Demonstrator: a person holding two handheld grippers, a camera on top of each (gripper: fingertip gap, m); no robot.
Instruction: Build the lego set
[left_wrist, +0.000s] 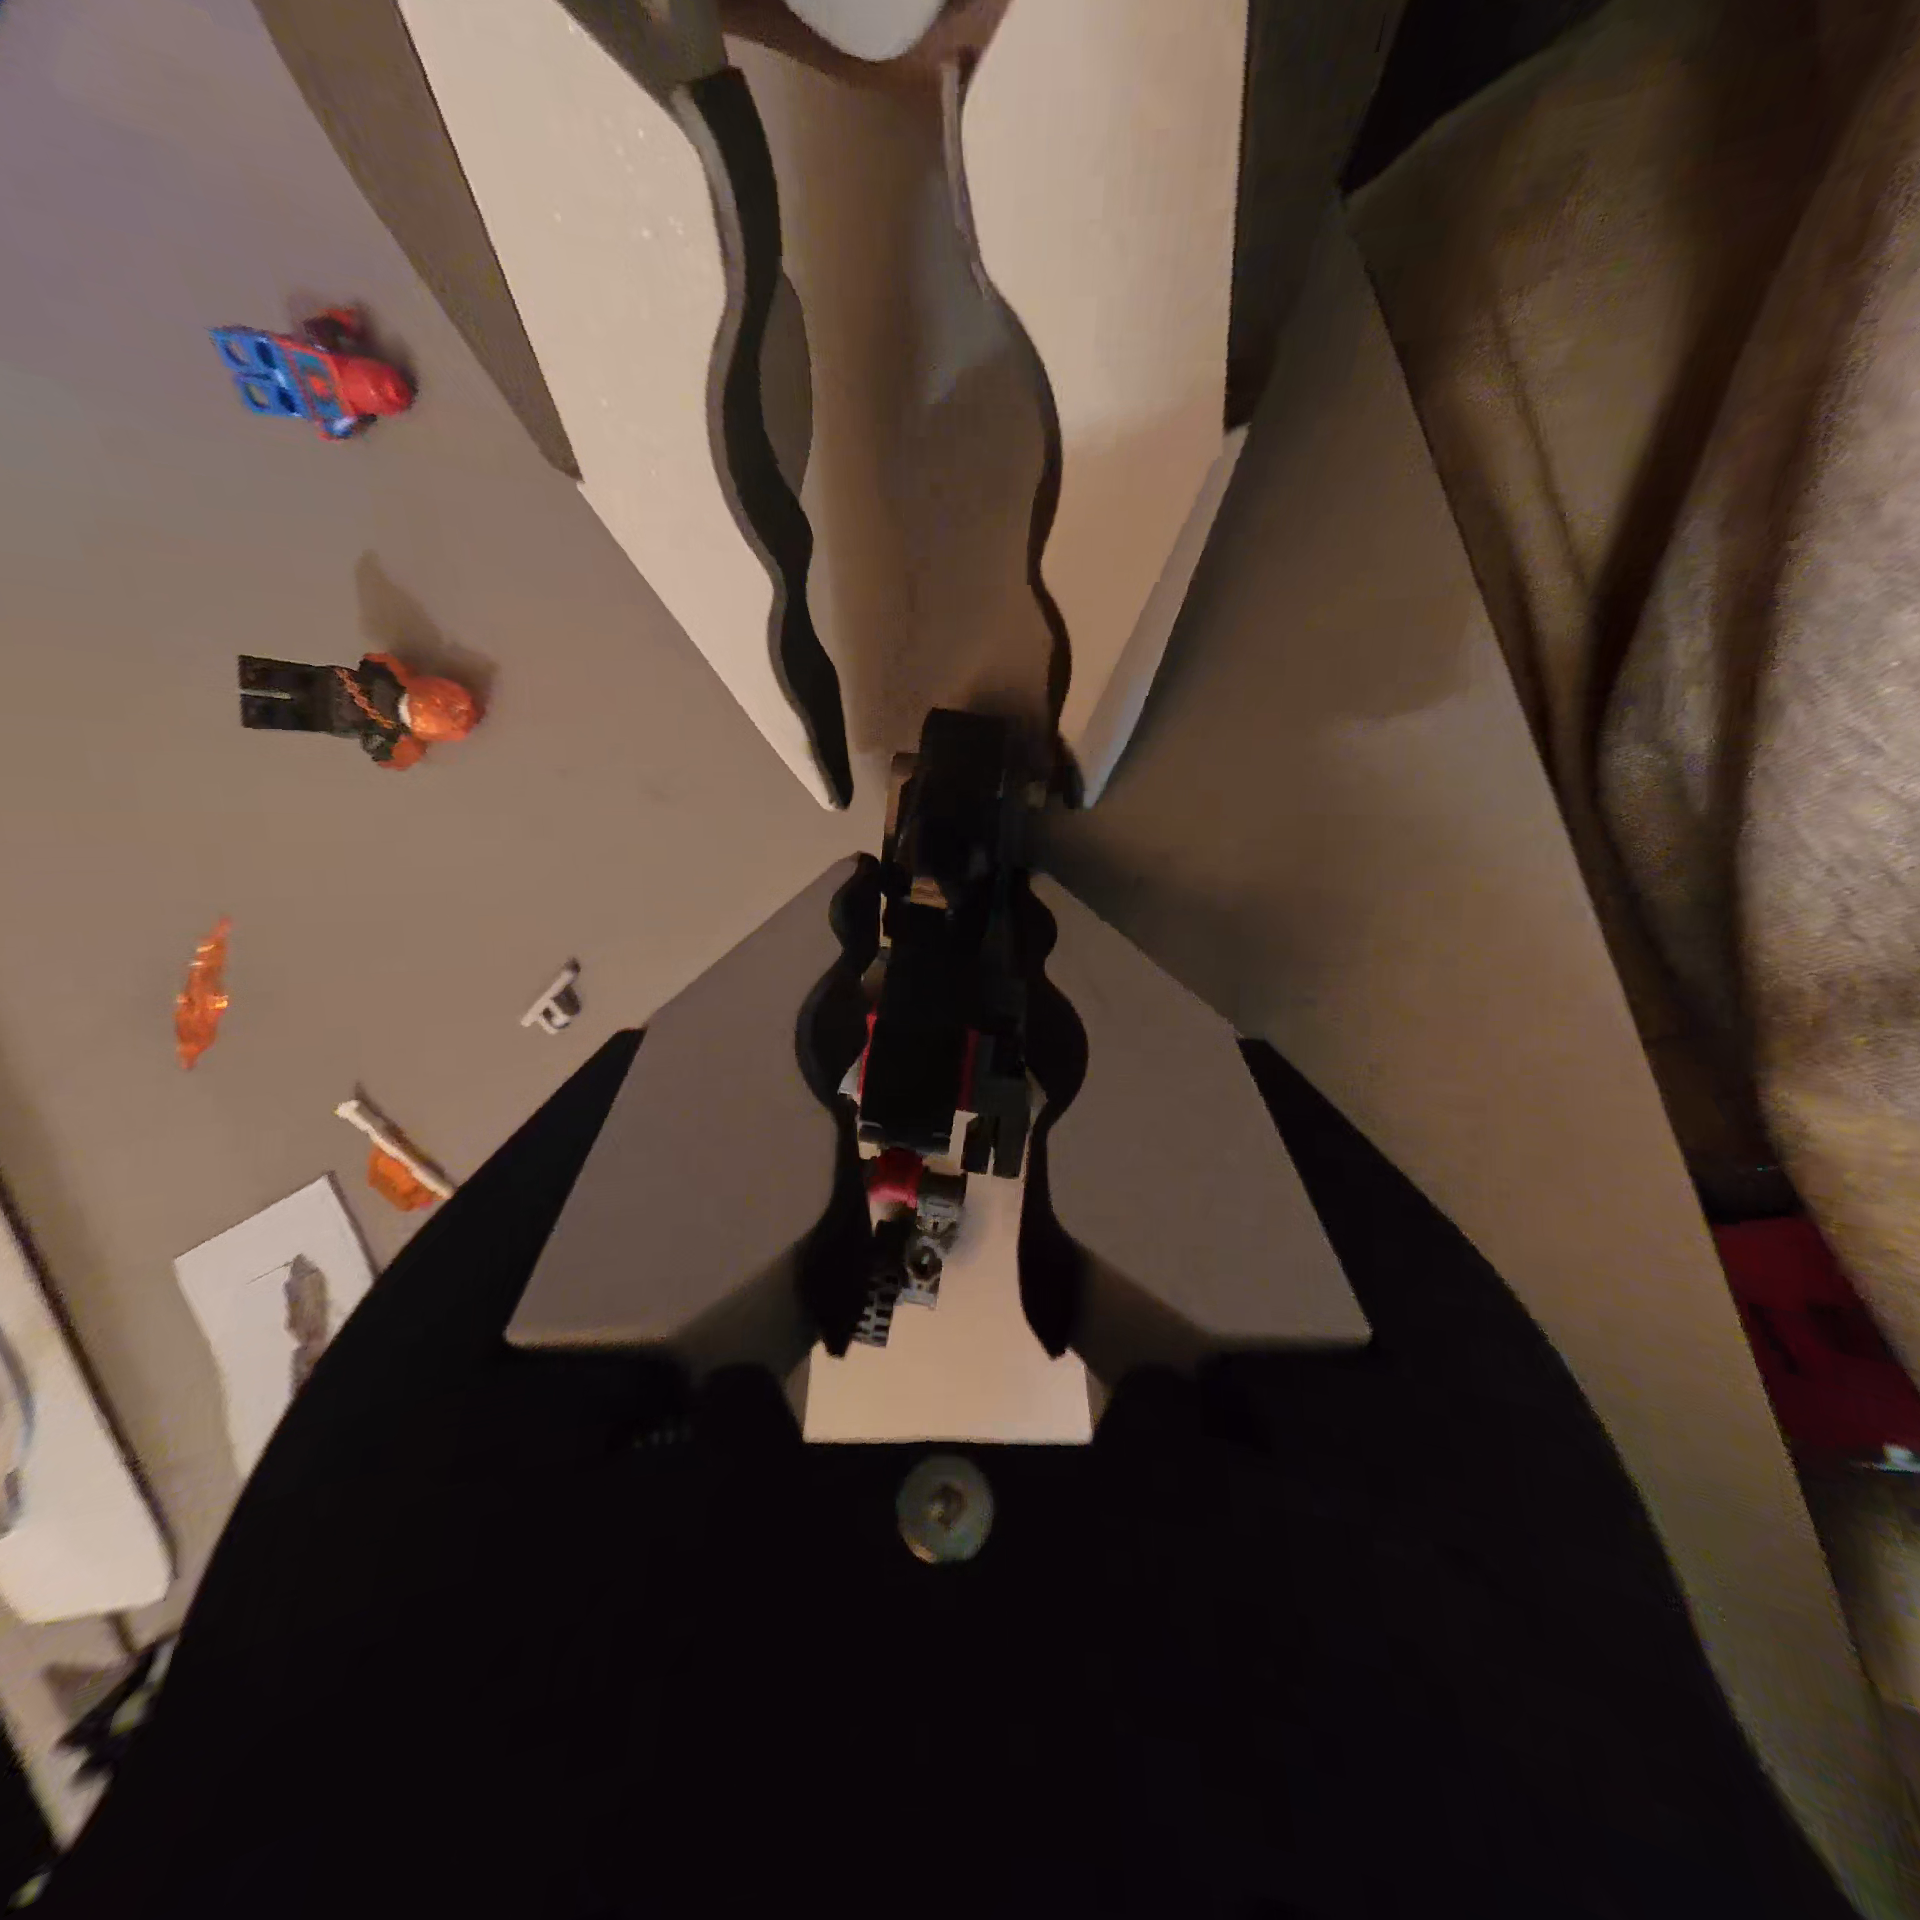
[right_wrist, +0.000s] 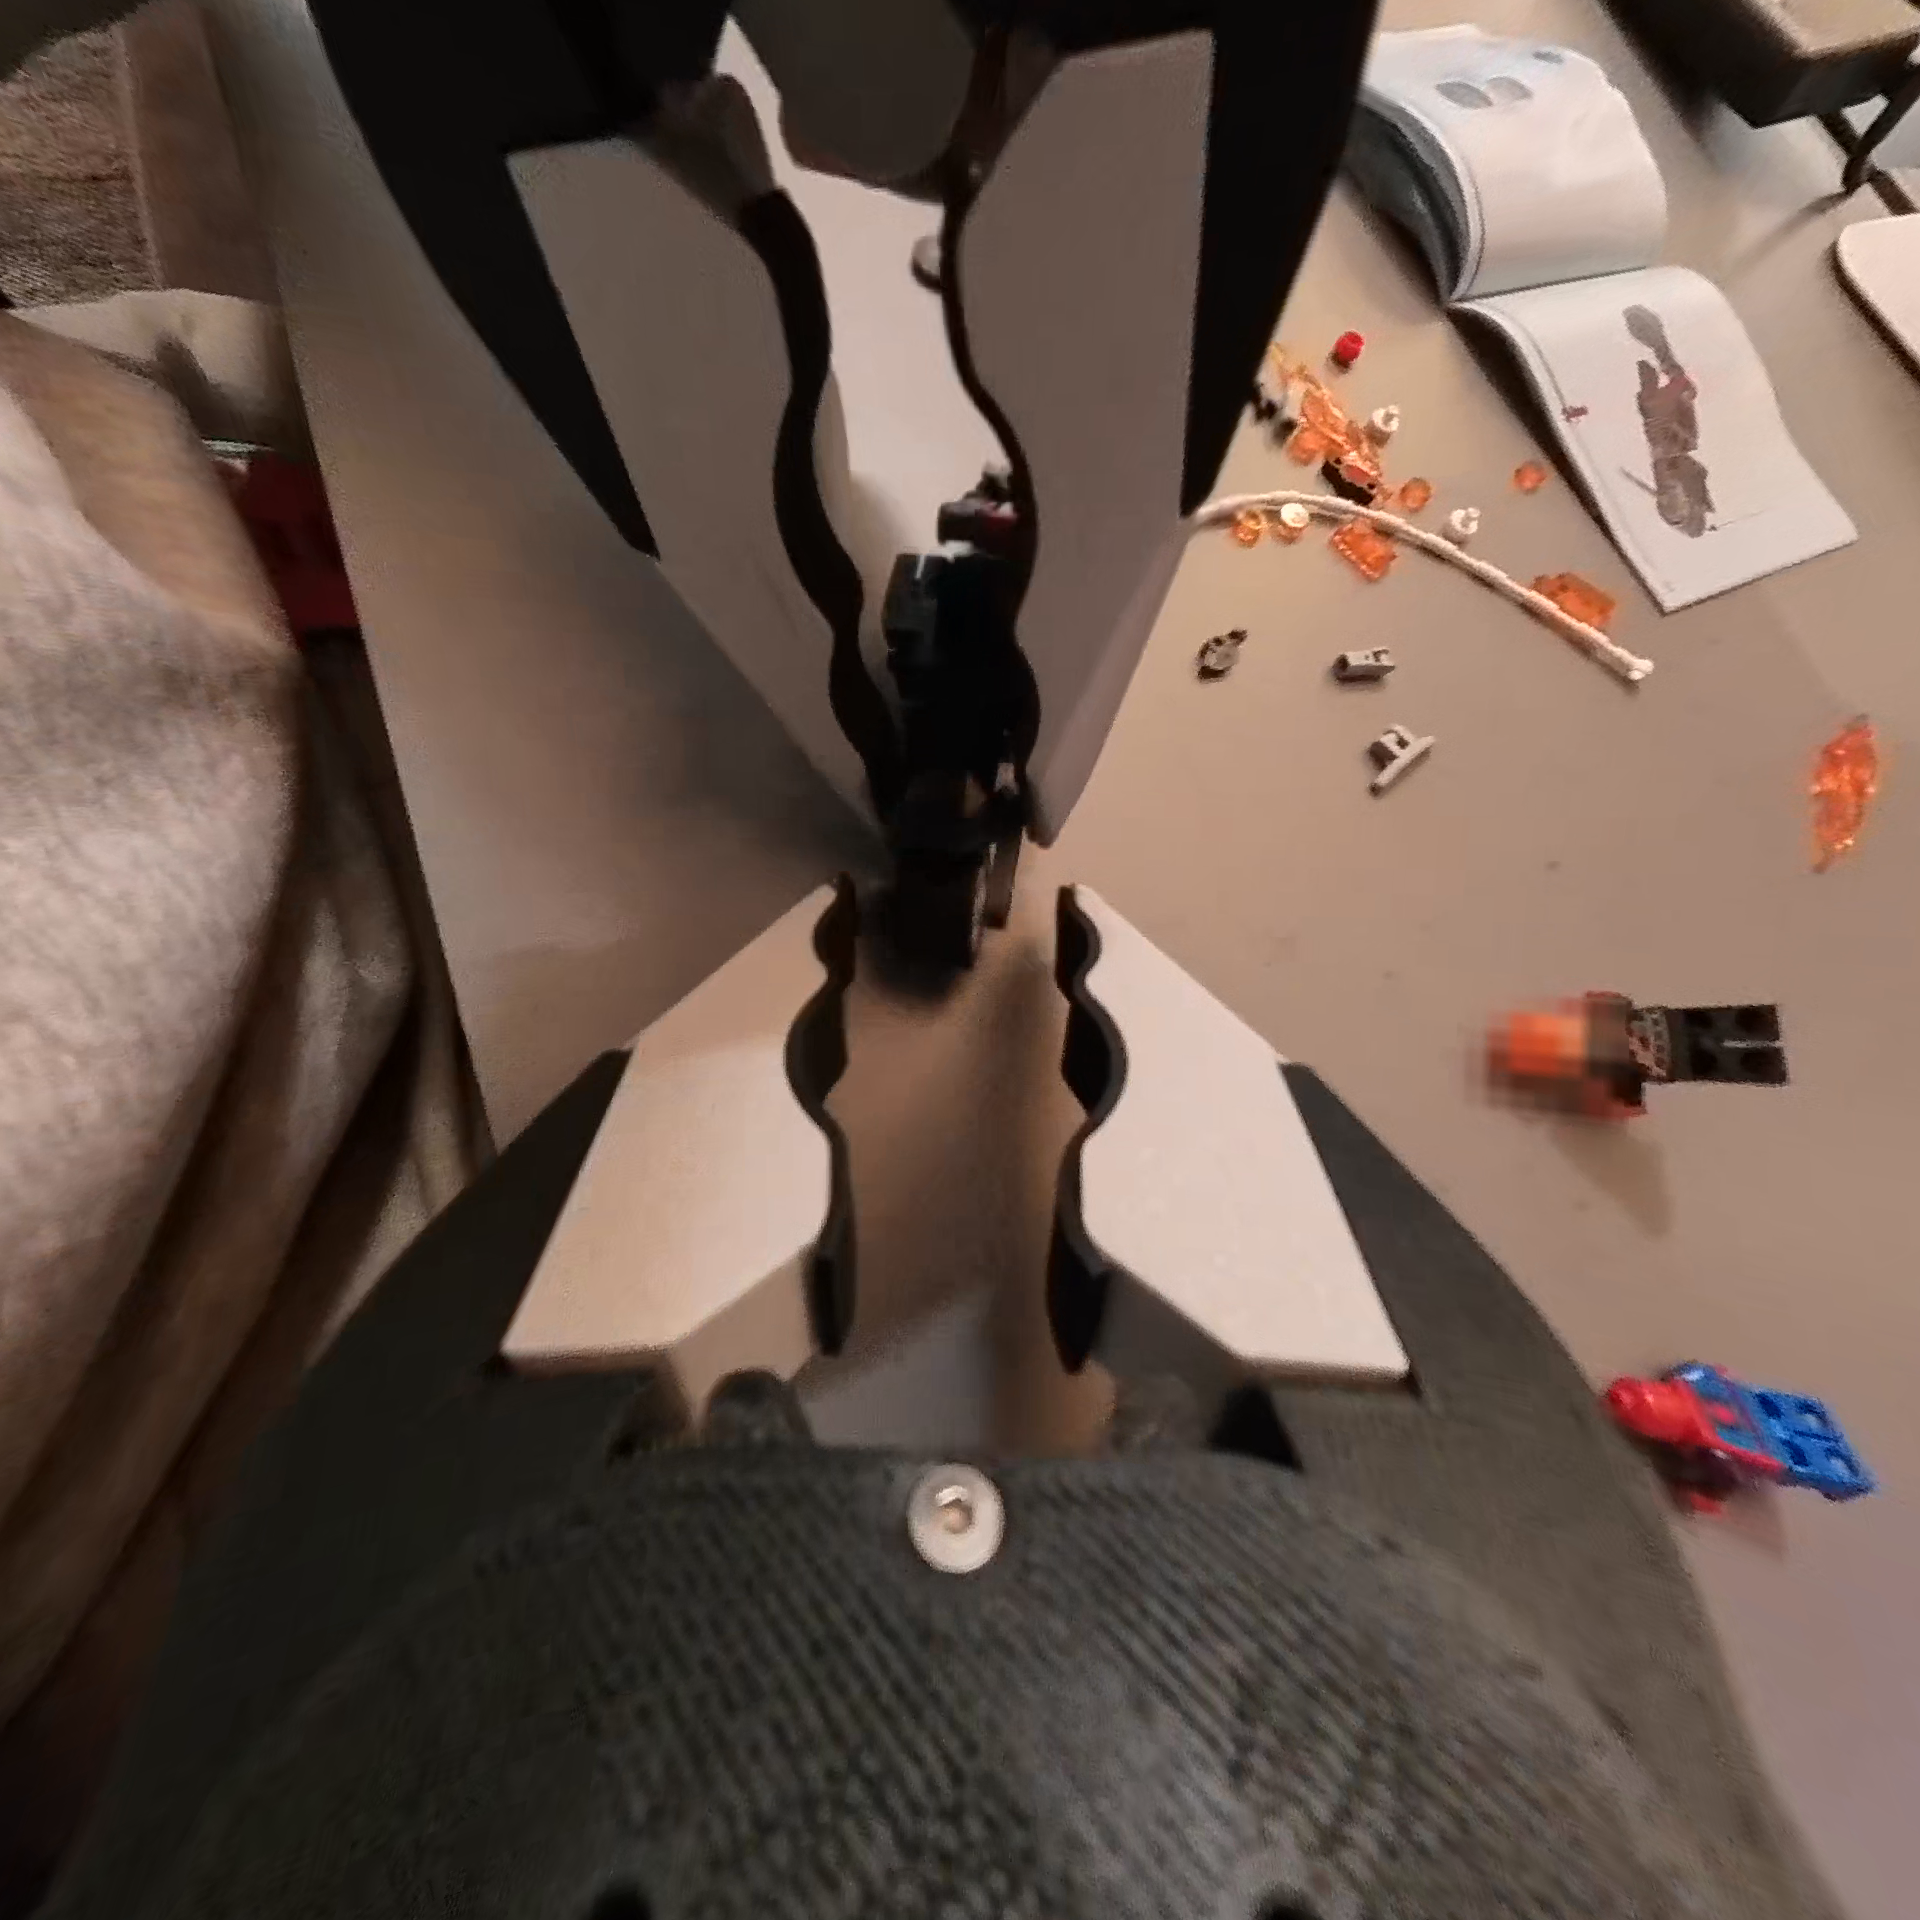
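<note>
While the left gripper (left_wrist: 940, 883) clamps the blocky black-and-red model (left_wrist: 935, 1039) above the smooth table (left_wrist: 623, 623), its long axis along the wavy-edged fingers (left_wrist: 821, 1039), the right gripper (right_wrist: 951, 904) gapes, tips beside the model's far end.

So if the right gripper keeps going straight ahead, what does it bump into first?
Most likely the black lego build right at its fingertips. The right gripper is open and points at it, while the left gripper holds the build from the far side. Depth is hard to judge; its tips may already touch.
</note>
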